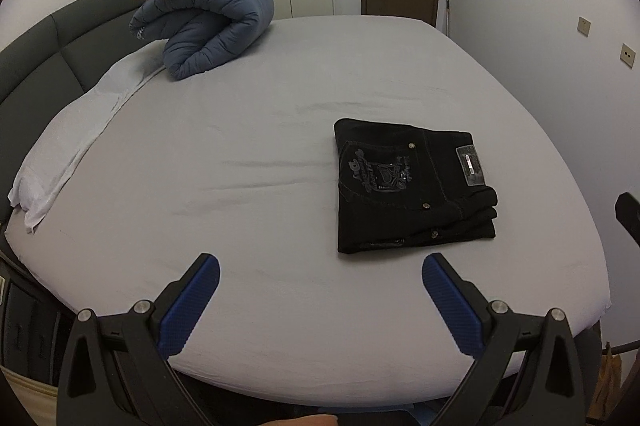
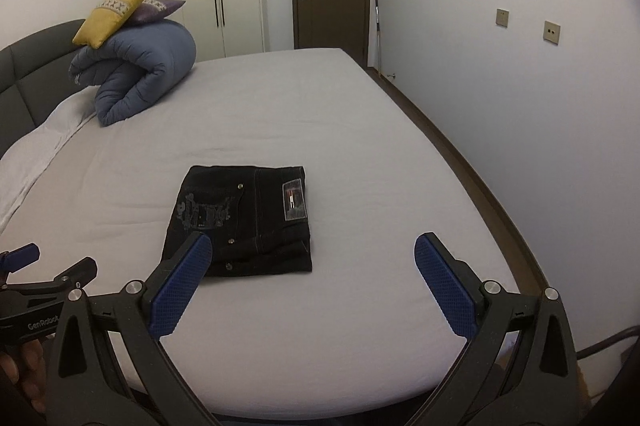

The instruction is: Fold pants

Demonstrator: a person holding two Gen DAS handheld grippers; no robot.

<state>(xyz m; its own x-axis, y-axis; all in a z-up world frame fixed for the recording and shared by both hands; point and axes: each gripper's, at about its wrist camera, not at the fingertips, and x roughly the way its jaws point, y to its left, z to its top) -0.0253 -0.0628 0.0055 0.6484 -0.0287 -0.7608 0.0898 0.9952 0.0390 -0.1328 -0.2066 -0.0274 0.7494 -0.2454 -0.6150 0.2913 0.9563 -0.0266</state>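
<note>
Two gaping grippers (image 1: 320,272) (image 2: 312,254); one folded pants (image 1: 412,185).

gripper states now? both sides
Left gripper: open, holding nothing.
Right gripper: open, holding nothing; folded pants lie free on the bed.

Folded black pants (image 1: 412,185) on grey bed (image 1: 240,145), left gripper (image 1: 320,270) fingers (image 1: 200,290) spread wide — empty, rolled blue duvet (image 1: 212,25) behind.
</note>
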